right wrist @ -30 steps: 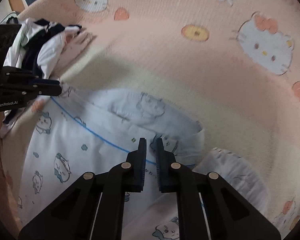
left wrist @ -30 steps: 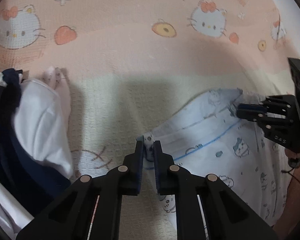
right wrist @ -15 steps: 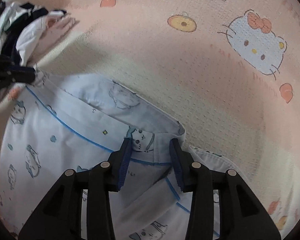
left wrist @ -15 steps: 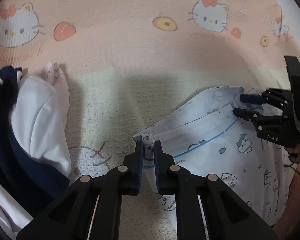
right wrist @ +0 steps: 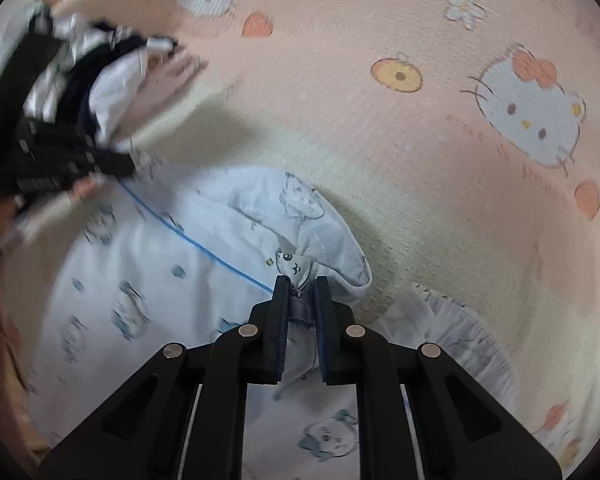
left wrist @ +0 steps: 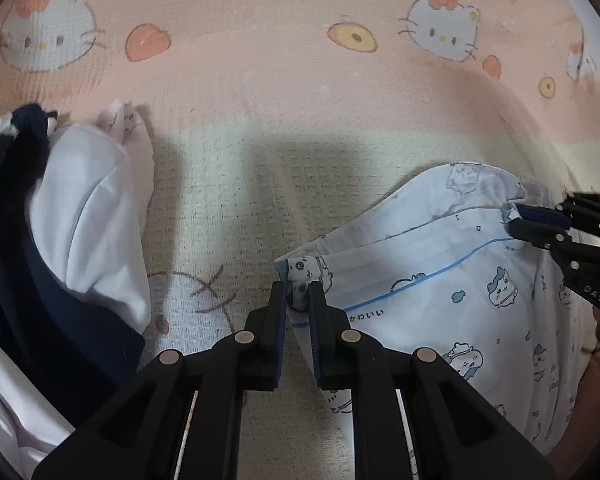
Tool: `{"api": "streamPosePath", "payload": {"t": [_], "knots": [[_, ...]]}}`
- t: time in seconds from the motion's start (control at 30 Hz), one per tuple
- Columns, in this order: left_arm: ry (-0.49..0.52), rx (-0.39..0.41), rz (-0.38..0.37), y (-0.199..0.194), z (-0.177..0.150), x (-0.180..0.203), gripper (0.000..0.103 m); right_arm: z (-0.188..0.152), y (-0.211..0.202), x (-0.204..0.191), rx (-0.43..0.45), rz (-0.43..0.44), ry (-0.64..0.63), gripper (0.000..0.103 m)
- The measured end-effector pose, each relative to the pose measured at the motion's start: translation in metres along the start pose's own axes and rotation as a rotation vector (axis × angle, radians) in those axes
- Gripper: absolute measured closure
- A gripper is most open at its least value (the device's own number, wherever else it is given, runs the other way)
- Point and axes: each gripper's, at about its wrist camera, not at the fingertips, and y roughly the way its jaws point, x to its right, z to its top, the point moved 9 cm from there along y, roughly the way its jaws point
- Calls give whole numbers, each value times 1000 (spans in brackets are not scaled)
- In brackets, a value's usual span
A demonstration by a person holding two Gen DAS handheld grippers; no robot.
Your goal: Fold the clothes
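Change: right gripper (right wrist: 302,280), half a second ago spread, closing on shirt (left wrist: 440,280) collar.
Left gripper (left wrist: 298,286): opening, corner fabric between pads.
Shirt: flat on blanket (left wrist: 280,112), corners pinched for folding.
Far: pile (left wrist: 60,240).

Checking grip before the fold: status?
Left gripper jaws opening, pale blue printed garment corner between them. Right gripper jaws closing on its edge. Clothes pile alongside, clear.
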Motion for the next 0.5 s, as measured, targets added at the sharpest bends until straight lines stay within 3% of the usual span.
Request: {"api": "streamPosePath", "payload": {"t": [0.03, 0.07, 0.1, 0.5], "knots": [[-23, -7, -6, 0, -1, -2, 78, 1, 0, 1, 3, 8, 17, 92], [-49, -11, -16, 0, -3, -5, 62, 3, 0, 3, 5, 15, 33, 93], [-67, -14, -29, 0, -5, -6, 55, 5, 0, 5, 7, 21, 48, 94], [-91, -6, -23, -2, -5, -11, 55, -3, -21, -3, 83, 41, 69, 90]]}}
